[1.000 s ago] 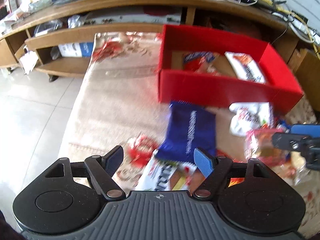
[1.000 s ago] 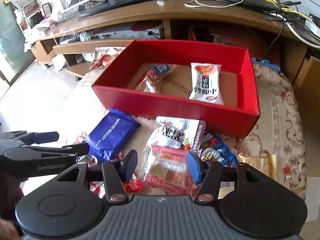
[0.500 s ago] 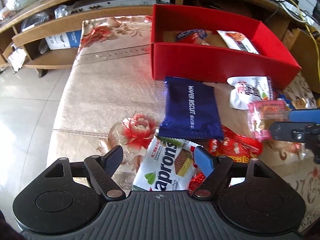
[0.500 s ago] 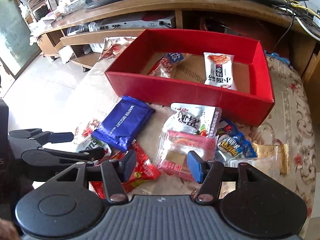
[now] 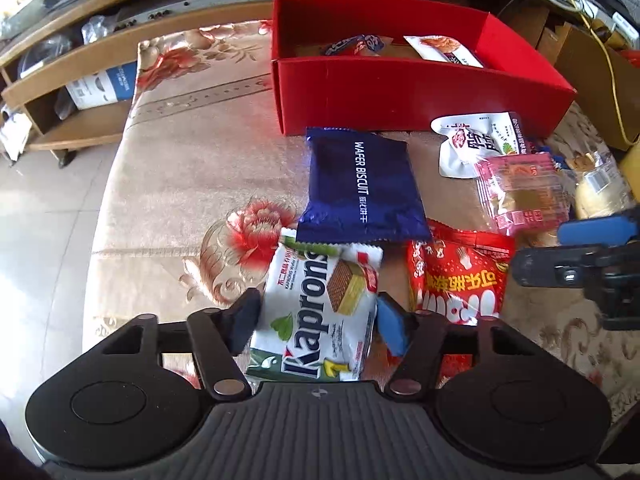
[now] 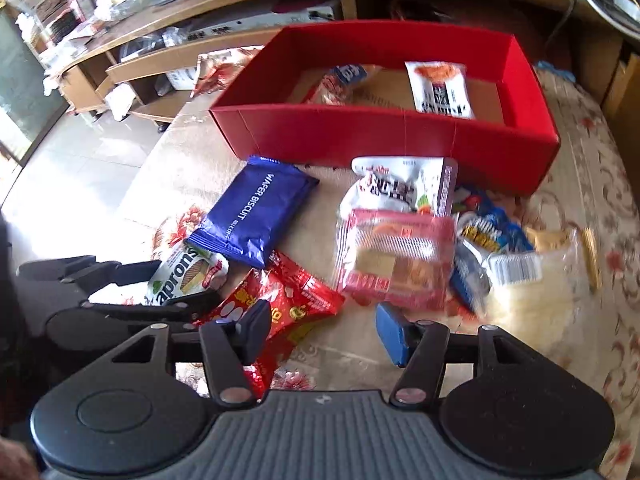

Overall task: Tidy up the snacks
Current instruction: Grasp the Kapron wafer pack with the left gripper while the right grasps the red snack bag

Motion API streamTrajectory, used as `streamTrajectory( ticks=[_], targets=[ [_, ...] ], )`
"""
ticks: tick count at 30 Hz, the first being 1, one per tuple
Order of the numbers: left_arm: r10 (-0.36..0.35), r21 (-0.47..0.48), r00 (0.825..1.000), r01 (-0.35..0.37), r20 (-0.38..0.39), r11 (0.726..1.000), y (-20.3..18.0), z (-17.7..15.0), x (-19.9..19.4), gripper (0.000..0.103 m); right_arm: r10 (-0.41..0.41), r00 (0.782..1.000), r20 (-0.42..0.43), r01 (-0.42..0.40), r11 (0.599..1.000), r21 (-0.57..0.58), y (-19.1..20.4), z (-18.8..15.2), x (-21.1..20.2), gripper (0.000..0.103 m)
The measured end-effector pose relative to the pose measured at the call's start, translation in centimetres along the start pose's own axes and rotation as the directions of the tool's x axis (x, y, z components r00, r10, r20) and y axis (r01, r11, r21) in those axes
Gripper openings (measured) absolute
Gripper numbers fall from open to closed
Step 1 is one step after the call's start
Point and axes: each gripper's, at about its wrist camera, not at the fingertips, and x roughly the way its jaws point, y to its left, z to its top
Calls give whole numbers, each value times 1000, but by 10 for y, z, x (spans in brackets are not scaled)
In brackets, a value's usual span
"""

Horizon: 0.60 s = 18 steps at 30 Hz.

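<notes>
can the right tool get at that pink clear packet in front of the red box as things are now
Probably yes. The pink clear packet lies on top of the pile just ahead of the right tool, whose jaws are open and empty, with nothing covering it.

A white Kaprons wafer packet (image 5: 320,308) lies flat between the left tongs' fingers, its far end tucked under a blue wafer biscuit packet (image 5: 360,188).
</notes>
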Motion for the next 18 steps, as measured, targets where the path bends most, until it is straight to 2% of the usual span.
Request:
streamTrajectory(
  ticks=[3,12,18],
  targets=[
    [-35,-36,999,35,-7,999,8,-6,-5,66,-2,1000,-8,3,999,34,8,1,5,60],
    [-62,-65,998,61,-12,996,17,-22,-15,67,-41,998,-38,44,996,76,46,5,37,61],
    [-65,-66,998,64,-14,996,17,-22,-16,68,-136,989,-55,131,988,-82,52,-5,44,58]
  ],
)
